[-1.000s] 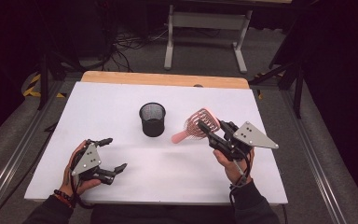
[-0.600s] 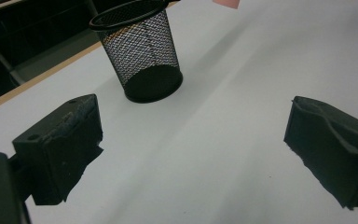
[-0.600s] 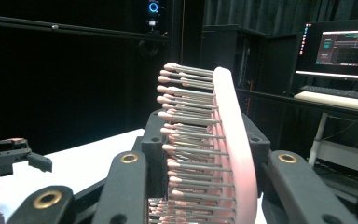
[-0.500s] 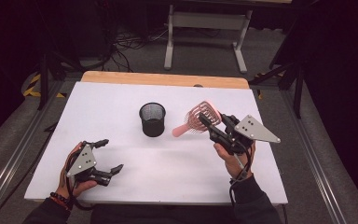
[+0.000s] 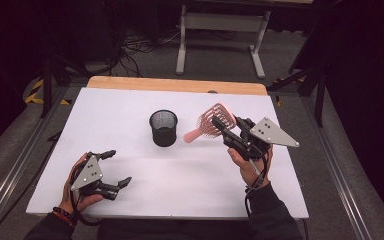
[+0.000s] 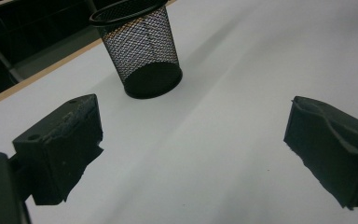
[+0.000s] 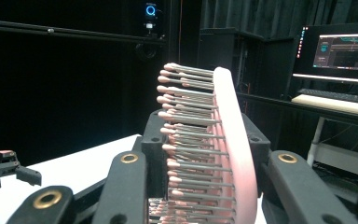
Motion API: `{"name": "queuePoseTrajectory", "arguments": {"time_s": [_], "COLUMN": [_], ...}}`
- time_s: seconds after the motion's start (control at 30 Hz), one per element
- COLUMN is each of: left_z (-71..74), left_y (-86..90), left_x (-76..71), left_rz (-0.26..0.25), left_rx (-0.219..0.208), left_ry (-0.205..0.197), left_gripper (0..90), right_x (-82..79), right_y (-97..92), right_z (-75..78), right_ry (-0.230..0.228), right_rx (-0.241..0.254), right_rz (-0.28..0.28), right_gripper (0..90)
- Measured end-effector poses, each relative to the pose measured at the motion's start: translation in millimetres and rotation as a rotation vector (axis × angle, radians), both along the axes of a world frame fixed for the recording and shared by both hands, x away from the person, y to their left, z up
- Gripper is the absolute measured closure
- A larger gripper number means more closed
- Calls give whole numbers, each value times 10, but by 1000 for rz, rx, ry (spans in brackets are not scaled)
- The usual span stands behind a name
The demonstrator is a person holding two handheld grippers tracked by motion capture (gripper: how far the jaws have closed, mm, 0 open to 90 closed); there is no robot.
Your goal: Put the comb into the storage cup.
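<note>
Pink brush: my right gripper (image 5: 224, 129) is clamped on the head of the pink hairbrush (image 5: 214, 122), which I hold clear above the counter, just right of the cup.
Brush angle: in the high view its handle points down and left toward the cup, head raised toward the far edge.
Close on the grip: in the right gripper view the hairbrush (image 7: 214, 154) stands on edge between my two jaws, bristles facing left, pink back facing right.
Black mesh cup (image 5: 163, 128): upright and empty-looking on the white counter (image 5: 190, 175), near the middle, apart from both grippers.
Left gripper (image 5: 117, 168): I rest it low at the near left corner of the counter, jaws wide apart with nothing between them.
Left gripper view: the mesh cup (image 6: 140, 49) stands ahead of my spread jaws, bare white counter (image 6: 205, 154) between them.
Hands: my left hand (image 5: 77, 187) and right hand (image 5: 250, 167) come in from the near edge, dark sleeves at the wrists.
Surroundings: a wooden strip (image 5: 177, 85) edges the far side of the counter; a monitor (image 7: 340, 46) glows in the background of the right gripper view.
</note>
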State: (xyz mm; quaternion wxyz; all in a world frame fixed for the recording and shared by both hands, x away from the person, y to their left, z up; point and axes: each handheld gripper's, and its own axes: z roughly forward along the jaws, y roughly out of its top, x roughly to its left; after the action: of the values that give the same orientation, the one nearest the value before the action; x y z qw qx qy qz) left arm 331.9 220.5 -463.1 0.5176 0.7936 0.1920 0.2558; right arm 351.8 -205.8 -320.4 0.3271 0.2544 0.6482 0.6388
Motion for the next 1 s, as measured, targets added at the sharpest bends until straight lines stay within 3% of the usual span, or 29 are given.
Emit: {"name": "queuePoseTrajectory", "arguments": {"time_s": [0.6, 1.0], "left_z": [-9, -13], "left_y": [-16, -26], "left_x": [8, 10], "left_rz": [-2, -7], "left_rx": [8, 10], "left_ry": [3, 7], "left_gripper": [50, 51], "right_x": [81, 169], "right_y": [95, 119], "right_z": [136, 151], "right_ry": [-23, -22], "right_rx": [-3, 7], "right_rz": [-6, -18], "right_gripper": [635, 635]}}
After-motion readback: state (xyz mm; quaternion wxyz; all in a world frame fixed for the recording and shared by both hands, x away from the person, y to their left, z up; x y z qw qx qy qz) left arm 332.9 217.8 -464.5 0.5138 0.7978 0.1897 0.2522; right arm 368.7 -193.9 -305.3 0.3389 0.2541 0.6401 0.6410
